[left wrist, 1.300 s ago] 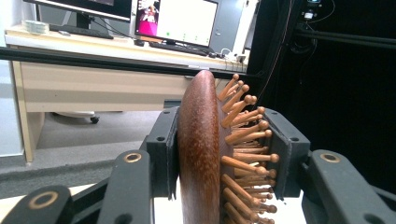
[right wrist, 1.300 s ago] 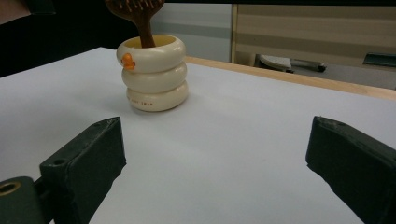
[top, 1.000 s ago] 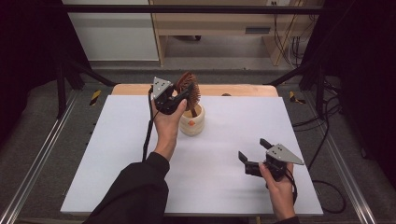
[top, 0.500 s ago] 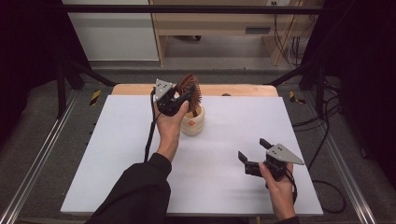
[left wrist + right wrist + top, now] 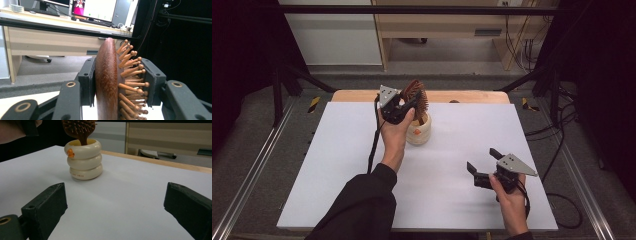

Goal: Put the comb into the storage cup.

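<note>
Gripping a wooden hairbrush (image 5: 107, 82) by its head, between both black pads of the left tool (image 5: 404, 102), one pad pressing the smooth dark back, the other bearing on the tips of the wooden bristles. Standing upright at the far middle of the white counter (image 5: 327, 175), with the handle going down into a cream ringed holder (image 5: 419, 131) just right of the left hand (image 5: 394, 137). Hiding the handle's lower end inside the holder, so not showing whether it is touching the bottom. Hiding part of the holder's near left side behind the left hand in the high view. Cutting off the top of the brush head at the upper edge of the right gripper view, along with most of the left hand at the top left corner. Showing an orange mark on the holder's top ring and small lettering on the bottom ring, too small to read. Resting low at the near right of the counter, well apart from the holder: the right tool (image 5: 484, 165), jaws standing wide apart with nothing but bare counter between them. Blurring the desk and screens beyond the counter in the left gripper view.
</note>
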Tool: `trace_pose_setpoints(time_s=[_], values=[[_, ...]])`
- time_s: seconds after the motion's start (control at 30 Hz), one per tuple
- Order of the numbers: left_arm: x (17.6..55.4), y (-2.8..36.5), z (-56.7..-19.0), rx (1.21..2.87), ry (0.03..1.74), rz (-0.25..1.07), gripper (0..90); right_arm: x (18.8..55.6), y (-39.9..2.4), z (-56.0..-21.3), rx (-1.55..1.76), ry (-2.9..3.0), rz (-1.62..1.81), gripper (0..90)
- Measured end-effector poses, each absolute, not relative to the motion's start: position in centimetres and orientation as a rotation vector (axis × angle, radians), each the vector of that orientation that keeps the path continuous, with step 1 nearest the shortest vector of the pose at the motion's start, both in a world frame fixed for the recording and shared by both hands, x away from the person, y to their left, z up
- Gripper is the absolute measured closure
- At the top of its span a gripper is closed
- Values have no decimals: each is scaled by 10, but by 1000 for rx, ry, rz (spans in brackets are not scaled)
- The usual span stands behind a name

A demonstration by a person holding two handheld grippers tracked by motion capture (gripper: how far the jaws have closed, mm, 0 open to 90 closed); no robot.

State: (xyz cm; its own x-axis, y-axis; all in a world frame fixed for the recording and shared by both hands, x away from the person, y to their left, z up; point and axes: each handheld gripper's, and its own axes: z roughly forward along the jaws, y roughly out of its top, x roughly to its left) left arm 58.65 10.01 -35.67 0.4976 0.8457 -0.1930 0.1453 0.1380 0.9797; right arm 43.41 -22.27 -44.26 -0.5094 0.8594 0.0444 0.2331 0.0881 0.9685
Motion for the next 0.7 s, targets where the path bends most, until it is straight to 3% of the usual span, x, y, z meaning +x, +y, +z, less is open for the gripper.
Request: trace_pose_setpoints(time_s=[0.7], values=[[590,99,-363,1358,965,629,514,434,-222,-443,1069,1821,1444,50]])
